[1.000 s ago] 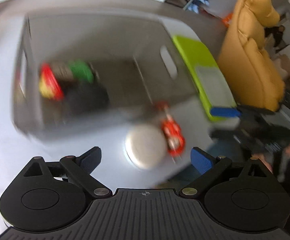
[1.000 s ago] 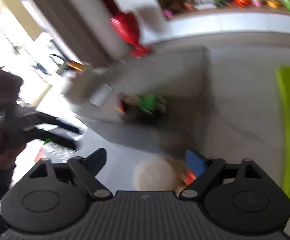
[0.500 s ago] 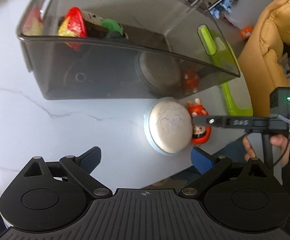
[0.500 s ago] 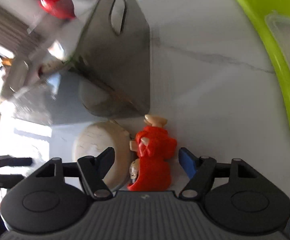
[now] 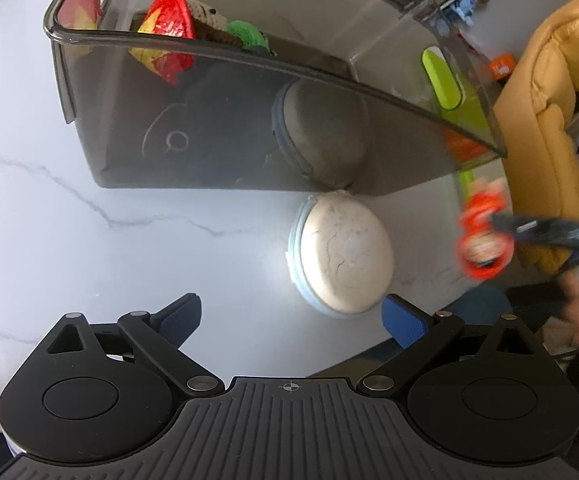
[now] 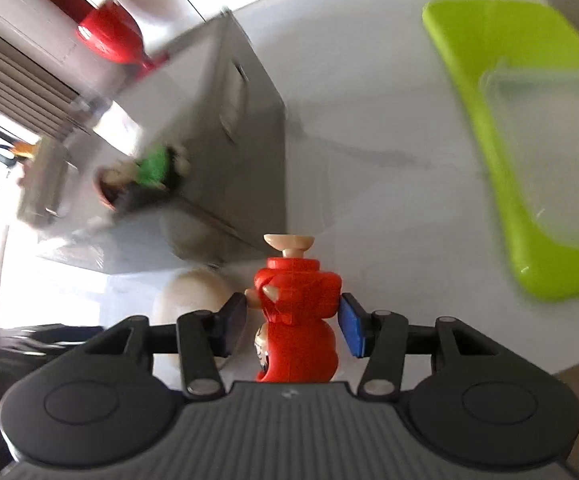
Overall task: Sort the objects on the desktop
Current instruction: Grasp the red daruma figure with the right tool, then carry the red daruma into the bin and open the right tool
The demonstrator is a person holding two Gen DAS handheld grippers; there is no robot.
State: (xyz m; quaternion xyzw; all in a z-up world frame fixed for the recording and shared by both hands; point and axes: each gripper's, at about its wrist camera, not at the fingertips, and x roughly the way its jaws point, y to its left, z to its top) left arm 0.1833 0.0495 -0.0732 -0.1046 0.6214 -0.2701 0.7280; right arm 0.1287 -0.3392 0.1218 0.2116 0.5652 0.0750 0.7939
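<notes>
A smoky grey storage bin (image 5: 225, 152) stands on the white marble table and holds a red and yellow toy (image 5: 167, 46), a green toy (image 5: 245, 34) and dark items. A round white case (image 5: 345, 254) lies on the table just in front of the bin. My left gripper (image 5: 291, 316) is open and empty, hovering just short of the case. My right gripper (image 6: 291, 322) is shut on a red toy figure (image 6: 297, 320) and holds it above the table beside the case (image 6: 187, 296); in the left wrist view the figure (image 5: 483, 236) appears blurred at the right.
A lime green tray (image 6: 509, 120) with a clear lid lies on the table at the right. A red object (image 6: 109, 38) stands behind the bin (image 6: 217, 140). A yellow armchair (image 5: 545, 120) is beyond the table's right edge. The table edge runs close below both grippers.
My right gripper closed on the red figure and lifted it away from the white case. My left gripper moved closer to the case and stayed open.
</notes>
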